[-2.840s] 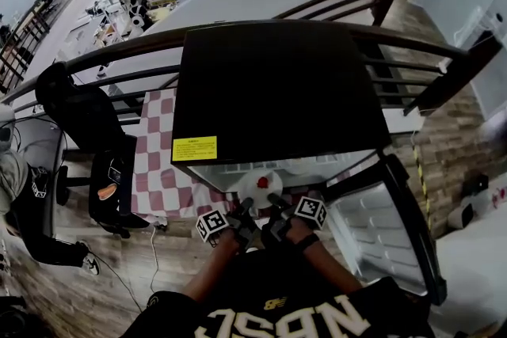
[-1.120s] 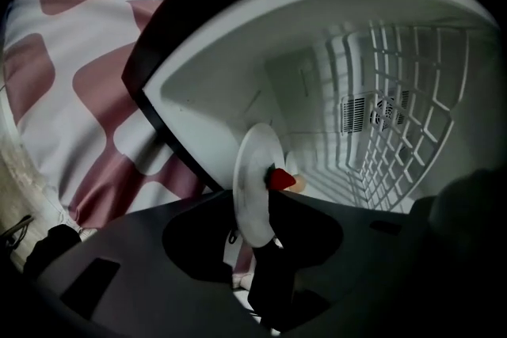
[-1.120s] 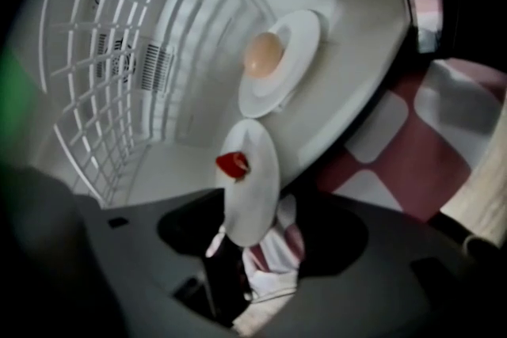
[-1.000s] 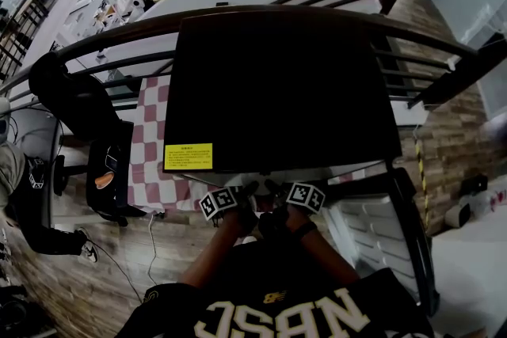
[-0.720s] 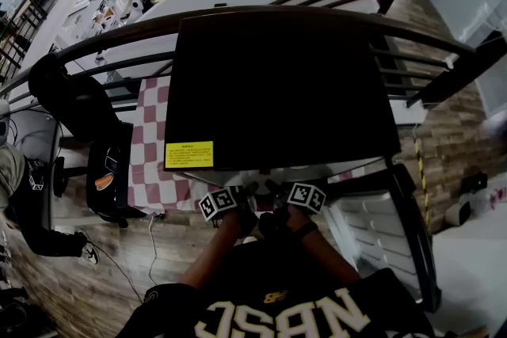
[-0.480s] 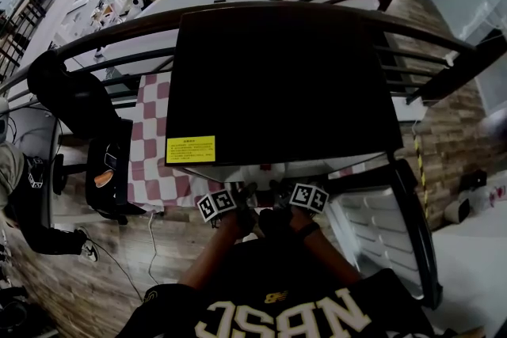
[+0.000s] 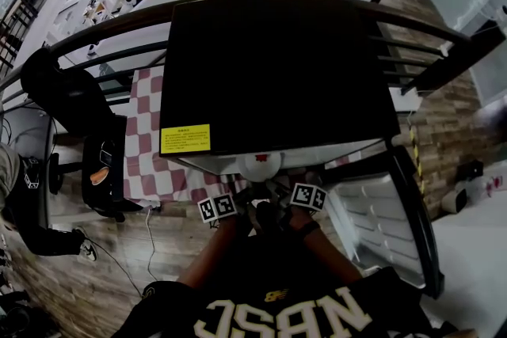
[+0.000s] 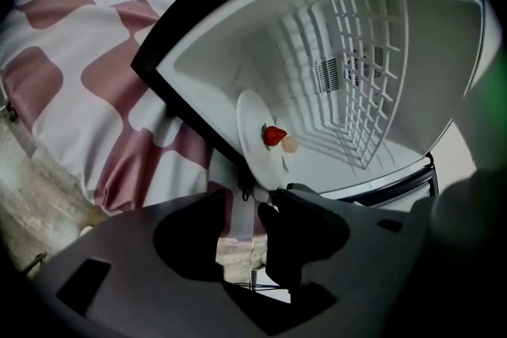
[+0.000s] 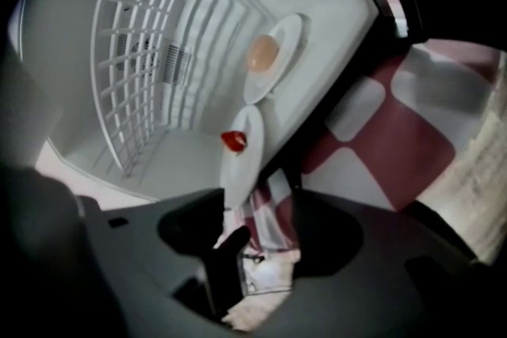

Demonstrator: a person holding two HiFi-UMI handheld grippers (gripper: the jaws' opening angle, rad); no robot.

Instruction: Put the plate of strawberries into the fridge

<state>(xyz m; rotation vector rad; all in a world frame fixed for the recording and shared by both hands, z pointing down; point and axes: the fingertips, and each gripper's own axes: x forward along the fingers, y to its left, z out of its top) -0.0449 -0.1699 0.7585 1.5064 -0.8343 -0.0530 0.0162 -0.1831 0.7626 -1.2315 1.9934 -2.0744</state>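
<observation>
A white plate (image 8: 252,134) with a red strawberry (image 8: 274,135) lies on the white floor of the open fridge (image 8: 317,28), close to the front edge. My left gripper (image 8: 252,206) stands open just before the plate's near rim, not pressing on it. In the right gripper view the same plate (image 9: 240,162) and strawberry (image 9: 234,141) show edge-on, and my right gripper (image 9: 265,218) is open right behind the rim. From the head view the plate (image 7: 261,166) sits under the fridge's black top (image 7: 277,75), with the left gripper (image 7: 238,200) and right gripper (image 7: 283,192) just short of it.
The fridge door (image 7: 380,222) hangs open at the right. A red-and-white checked cloth (image 7: 146,162) covers a table left of the fridge, beside a black chair (image 7: 103,170). A wire rack (image 8: 360,83) lines the fridge's back. Deeper in lies a pale orange round thing (image 9: 263,53).
The plate, held in front of the fridge at first, went inside. It now lies on the fridge floor and both grippers have drawn back a little toward me.
</observation>
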